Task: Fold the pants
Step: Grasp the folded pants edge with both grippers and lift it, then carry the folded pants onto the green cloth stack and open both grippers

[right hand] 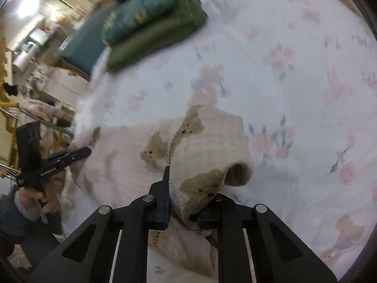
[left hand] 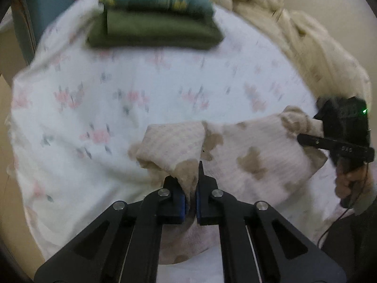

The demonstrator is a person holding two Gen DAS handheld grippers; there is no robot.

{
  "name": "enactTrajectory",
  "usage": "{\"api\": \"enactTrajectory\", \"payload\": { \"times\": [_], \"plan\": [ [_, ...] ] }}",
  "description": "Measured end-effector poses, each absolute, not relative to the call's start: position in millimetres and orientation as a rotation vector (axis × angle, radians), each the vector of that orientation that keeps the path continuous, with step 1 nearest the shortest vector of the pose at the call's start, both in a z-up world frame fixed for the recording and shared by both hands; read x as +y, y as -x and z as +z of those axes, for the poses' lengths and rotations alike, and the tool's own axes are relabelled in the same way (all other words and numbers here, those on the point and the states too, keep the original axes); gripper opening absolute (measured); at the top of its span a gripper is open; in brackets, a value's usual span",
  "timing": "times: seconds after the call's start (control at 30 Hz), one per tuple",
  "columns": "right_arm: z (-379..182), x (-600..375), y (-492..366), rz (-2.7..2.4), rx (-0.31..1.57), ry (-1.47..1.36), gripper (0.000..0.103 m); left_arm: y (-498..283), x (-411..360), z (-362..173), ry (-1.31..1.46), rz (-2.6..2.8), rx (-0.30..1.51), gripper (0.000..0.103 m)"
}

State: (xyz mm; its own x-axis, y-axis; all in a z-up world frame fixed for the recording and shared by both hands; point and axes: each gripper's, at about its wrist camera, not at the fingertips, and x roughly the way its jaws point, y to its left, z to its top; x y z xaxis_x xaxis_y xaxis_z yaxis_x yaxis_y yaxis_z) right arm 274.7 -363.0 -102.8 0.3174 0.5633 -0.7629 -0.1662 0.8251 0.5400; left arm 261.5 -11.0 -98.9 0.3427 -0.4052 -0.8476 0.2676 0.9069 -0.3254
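With the left claw (left hand: pixel 192 189) and right claw (right hand: pixel 186 202) each clamped on only a bunched edge of the fluffy pale-pink bear-print pants (left hand: pixel 254 151), the thick fleece may slip free or fold crooked on the floral-sheeted bed (left hand: pixel 94 108).

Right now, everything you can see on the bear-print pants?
The pants are pale pink, fuzzy fleece with tan bear prints. They lie bunched and partly folded on the floral sheet, in front of a stack of folded green clothes. The left gripper pinches one edge with its jaws closed; the right gripper clamps a thicker rolled fold at the other end.
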Motion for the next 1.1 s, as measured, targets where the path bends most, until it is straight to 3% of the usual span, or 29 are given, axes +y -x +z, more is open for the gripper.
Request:
{"api": "enactTrajectory", "payload": {
  "times": [0.2, 0.47, 0.6, 0.77, 0.8, 0.87, 0.9, 0.93, 0.97, 1.03, 1.1],
  "plan": [
    [-44.5, -354.8, -312.5, 0.539, 0.978, -0.384, 0.015, -300.2, 7.1, -35.5, 0.124, -0.426, 0.991, 0.003],
    [4.6, -312.6, -448.9, 0.566, 0.838, -0.203, 0.015, -412.4, 35.1, 16.0, 0.064, -0.359, 0.809, 0.003],
    [-5.6, -298.1, -514.6, 0.550, 0.797, -0.143, 0.015, -471.2, 40.2, -8.8, -0.002, -0.325, 0.795, 0.004],
    [-84.3, -275.7, -579.3, 0.495, 0.888, -0.101, 0.016, -525.8, 52.1, -88.8, -0.026, -0.271, 0.866, 0.007],
    [-101.8, -273.7, -588.6, 0.477, 0.927, -0.107, 0.020, -530.9, 53.4, -100.6, -0.035, -0.263, 0.883, 0.007],
    [-126.4, -281.3, -598.6, 0.439, 0.975, -0.156, 0.045, -539.0, 57.5, -119.3, -0.034, -0.257, 0.908, 0.010],
    [-133.9, -287.3, -601.2, 0.405, 0.988, -0.176, 0.075, -541.2, 59.5, -122.7, -0.033, -0.253, 0.913, 0.017],
    [-137.9, -296.8, -601.4, 0.376, 0.990, -0.197, 0.087, -541.2, 62.5, -123.8, -0.019, -0.250, 0.909, 0.025],
    [-137.4, -305.0, -599.5, 0.385, 0.977, -0.215, 0.087, -540.5, 66.6, -122.0, -0.001, -0.242, 0.904, 0.030],
    [-132.4, -315.5, -594.4, 0.401, 0.960, -0.231, 0.087, -537.7, 73.0, -115.6, 0.015, -0.200, 0.893, 0.067],
    [-127.8, -322.2, -591.1, 0.419, 0.962, -0.245, 0.087, -532.9, 78.5, -109.0, 0.013, -0.163, 0.872, 0.073]
  ]
}}
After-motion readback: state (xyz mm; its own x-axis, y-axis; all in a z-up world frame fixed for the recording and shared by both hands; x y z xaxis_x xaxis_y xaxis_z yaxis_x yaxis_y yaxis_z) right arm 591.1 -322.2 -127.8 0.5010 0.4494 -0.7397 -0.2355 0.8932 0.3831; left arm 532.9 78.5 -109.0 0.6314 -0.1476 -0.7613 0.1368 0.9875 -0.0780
